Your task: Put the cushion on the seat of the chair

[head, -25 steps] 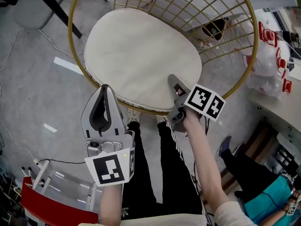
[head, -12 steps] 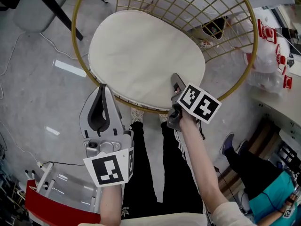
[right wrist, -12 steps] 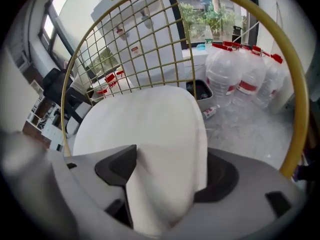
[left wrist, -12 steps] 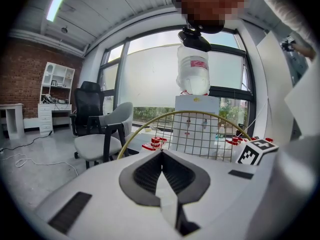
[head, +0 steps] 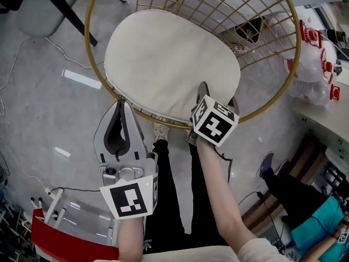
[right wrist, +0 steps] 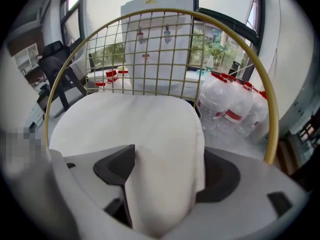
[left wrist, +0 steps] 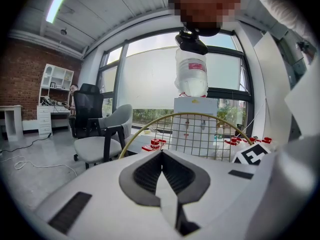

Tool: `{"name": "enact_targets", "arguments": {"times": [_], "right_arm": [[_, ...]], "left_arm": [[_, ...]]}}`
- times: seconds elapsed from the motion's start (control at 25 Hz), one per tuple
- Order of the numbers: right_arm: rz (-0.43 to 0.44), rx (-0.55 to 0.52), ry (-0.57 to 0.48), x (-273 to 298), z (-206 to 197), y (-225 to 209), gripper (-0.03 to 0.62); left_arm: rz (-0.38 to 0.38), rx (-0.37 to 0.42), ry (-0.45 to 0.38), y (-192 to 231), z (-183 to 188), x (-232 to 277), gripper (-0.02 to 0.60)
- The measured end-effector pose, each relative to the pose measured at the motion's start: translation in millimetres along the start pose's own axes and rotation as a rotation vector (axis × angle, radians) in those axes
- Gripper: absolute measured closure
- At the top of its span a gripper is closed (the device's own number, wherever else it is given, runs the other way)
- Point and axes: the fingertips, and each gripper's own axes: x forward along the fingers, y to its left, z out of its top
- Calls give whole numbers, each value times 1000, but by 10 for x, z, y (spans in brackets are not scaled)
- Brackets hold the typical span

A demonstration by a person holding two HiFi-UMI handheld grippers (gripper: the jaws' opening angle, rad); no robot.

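One move remains: cushion (head: 169, 53) lies on the chair (head: 298, 40); right gripper (right wrist: 167, 164), jaws just opened around its edge, should withdraw; left gripper (head: 121, 105) is shut, empty.

L gripper (head: 121, 102): jaws shut | R gripper (head: 218, 96): jaws just opening, wide, cushion (head: 169, 59) edge btwn

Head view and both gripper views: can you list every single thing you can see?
cushion: one, cream, lying on the chair's seat
chair: one, gold wire, middle of the floor
water bottles: several, clear with red labels, floor right of the chair
water dispenser: one, white, behind the chair
grey chair: one, grey with black legs, off left
other person: one, teal top, lower right corner
left gripper: one, grey, shut, empty
right gripper: one, grey, jaws have just been opening, cushion's edge between them
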Motion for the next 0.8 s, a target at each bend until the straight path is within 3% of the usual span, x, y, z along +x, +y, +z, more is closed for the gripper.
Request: {"name": "enact_targets", "arguments": {"times": [0.2, 0.52, 0.6, 0.68, 0.8], "right_arm": [[9, -12, -108, -171, 85, 8, 247], [130, 195, -138, -166, 100, -67, 247], [133, 192, -140, -158, 109, -100, 247], [133, 182, -125, -139, 88, -118, 247], [106, 157, -140, -170, 104, -185, 247]], "left_arm": [[6, -3, -9, 22, -5, -25, 569], [-45, -5, 5, -207, -48, -27, 569], [-101, 3, 50, -325, -137, 14, 569], [-193, -11, 163, -516, -391, 112, 569], [-202, -72, 222, -667, -645, 207, 569]]}}
